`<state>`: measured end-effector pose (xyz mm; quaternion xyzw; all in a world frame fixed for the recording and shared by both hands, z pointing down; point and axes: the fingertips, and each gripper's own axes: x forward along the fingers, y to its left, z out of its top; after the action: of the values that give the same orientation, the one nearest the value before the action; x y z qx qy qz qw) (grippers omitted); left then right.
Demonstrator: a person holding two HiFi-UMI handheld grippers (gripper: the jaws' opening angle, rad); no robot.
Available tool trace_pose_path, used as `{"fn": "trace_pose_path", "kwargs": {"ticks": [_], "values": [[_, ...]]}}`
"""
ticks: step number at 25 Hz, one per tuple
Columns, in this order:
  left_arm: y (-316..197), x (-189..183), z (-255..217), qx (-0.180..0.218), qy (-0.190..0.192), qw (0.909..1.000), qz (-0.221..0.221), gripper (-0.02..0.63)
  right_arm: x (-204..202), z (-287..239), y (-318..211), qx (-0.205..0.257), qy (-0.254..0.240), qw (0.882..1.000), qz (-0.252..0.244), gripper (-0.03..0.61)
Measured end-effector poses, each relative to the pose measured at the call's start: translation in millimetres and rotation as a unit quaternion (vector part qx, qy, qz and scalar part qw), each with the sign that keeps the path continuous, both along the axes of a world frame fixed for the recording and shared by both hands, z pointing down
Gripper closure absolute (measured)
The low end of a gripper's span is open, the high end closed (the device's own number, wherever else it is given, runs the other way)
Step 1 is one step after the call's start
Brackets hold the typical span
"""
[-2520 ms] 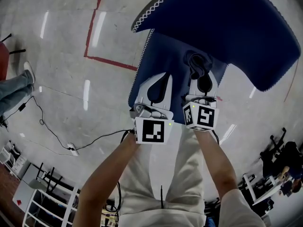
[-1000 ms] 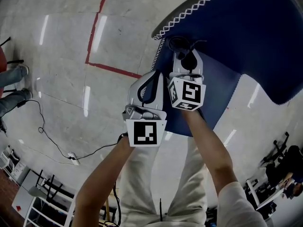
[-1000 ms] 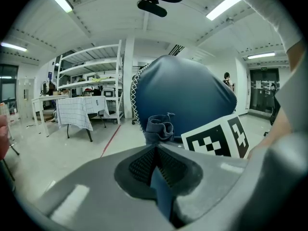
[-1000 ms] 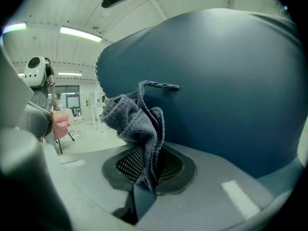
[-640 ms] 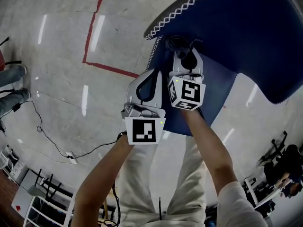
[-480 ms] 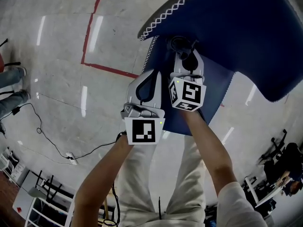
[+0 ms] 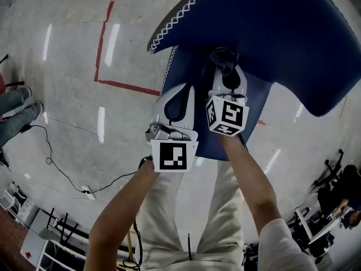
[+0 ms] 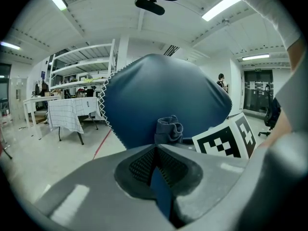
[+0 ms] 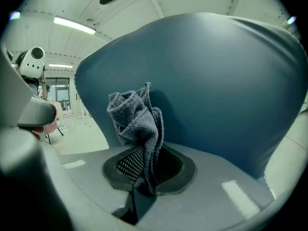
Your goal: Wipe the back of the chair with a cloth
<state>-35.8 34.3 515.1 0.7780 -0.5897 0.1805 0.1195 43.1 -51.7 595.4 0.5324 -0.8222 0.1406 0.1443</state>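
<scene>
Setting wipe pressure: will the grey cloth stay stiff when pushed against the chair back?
Probably floppy: the cloth bunches in folds above the right hand-held gripper. Its looped pile likely drags on the chair back rather than slipping.

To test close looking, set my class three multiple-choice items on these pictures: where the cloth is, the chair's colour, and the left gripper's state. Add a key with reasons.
1. Where is the cloth?
A. in the left gripper
B. in the right gripper
C. on the floor

2. What colour is the chair?
A. red
B. white
C. blue

3. How does the left gripper stand?
A. shut on the chair's edge
B. wide open, empty
C. shut on the cloth

Key: 1 B, the cloth rises from between the right gripper's jaws. 2 C, the chair's back fills both gripper views in blue. 3 A, a thin blue edge sits pinched between its jaws.
</scene>
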Motion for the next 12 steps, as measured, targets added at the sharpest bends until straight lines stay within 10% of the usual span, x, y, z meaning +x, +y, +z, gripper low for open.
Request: {"fn": "trace_pose_path", "kwargs": {"ticks": [12], "values": [[4,28,4,-0.006,0.001,0.9997,0.024,0.612,61,6,8,-0.014,0.015,0.999,0.046,0.506]]}}
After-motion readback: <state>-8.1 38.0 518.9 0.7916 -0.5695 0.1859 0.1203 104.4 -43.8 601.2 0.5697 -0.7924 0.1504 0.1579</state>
